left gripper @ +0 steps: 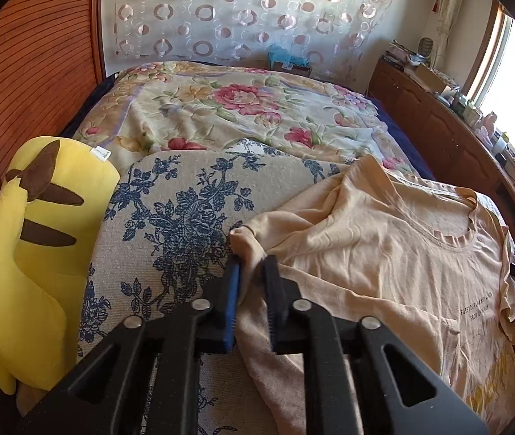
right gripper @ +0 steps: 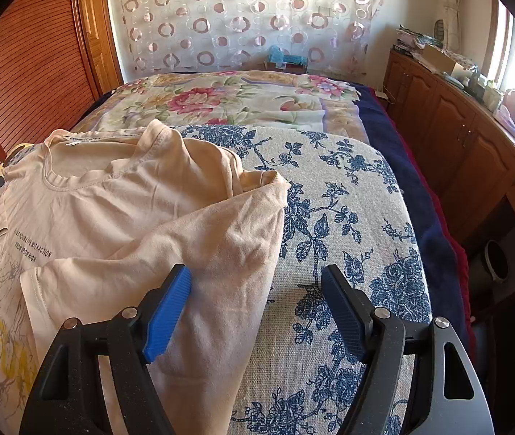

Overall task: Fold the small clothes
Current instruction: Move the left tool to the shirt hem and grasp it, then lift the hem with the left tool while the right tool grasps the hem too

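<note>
A pale peach T-shirt [left gripper: 384, 253] with small dark lettering lies rumpled on a blue-flowered cushion [left gripper: 170, 217]. My left gripper [left gripper: 252, 266] is shut on the shirt's left side edge, with a ridge of cloth pinched between its blue pads. In the right wrist view the same T-shirt [right gripper: 119, 214] lies with its right side folded inward. My right gripper [right gripper: 257, 282] stands open over the shirt's right edge and the cushion [right gripper: 348, 224]; its left finger rests by the cloth and nothing is pinched.
A yellow plush toy [left gripper: 29, 253] leans at the cushion's left. A flowered blanket [left gripper: 228, 108] covers the bed behind. A wooden cabinet [right gripper: 456, 137] with clutter on top runs along the right. A slatted wooden door [left gripper: 32, 61] stands at left.
</note>
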The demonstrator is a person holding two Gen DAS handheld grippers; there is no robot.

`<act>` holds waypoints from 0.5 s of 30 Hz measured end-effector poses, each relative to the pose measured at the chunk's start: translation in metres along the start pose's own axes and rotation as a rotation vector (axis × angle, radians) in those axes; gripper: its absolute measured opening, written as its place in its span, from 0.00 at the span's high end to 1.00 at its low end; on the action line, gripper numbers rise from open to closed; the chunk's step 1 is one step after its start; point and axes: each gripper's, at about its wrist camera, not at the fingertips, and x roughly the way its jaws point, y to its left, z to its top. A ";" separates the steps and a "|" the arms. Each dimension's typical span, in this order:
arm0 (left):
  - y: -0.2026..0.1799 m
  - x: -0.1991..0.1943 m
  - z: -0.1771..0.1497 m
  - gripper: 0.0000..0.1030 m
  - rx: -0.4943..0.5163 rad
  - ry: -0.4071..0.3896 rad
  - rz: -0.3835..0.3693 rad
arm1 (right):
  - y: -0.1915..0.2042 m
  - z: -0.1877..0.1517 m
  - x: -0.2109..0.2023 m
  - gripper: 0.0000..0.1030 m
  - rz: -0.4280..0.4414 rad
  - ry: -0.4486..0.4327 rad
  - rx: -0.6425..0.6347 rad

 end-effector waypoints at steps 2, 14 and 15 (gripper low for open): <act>-0.002 -0.002 0.000 0.90 0.007 -0.006 -0.008 | 0.000 0.000 0.000 0.26 0.000 0.000 0.000; -0.023 -0.019 0.005 0.95 0.054 -0.051 -0.040 | -0.004 0.004 0.003 0.26 0.013 0.007 0.004; -0.023 -0.020 0.006 0.95 0.051 -0.055 -0.042 | -0.006 0.007 0.004 0.26 0.019 0.009 0.014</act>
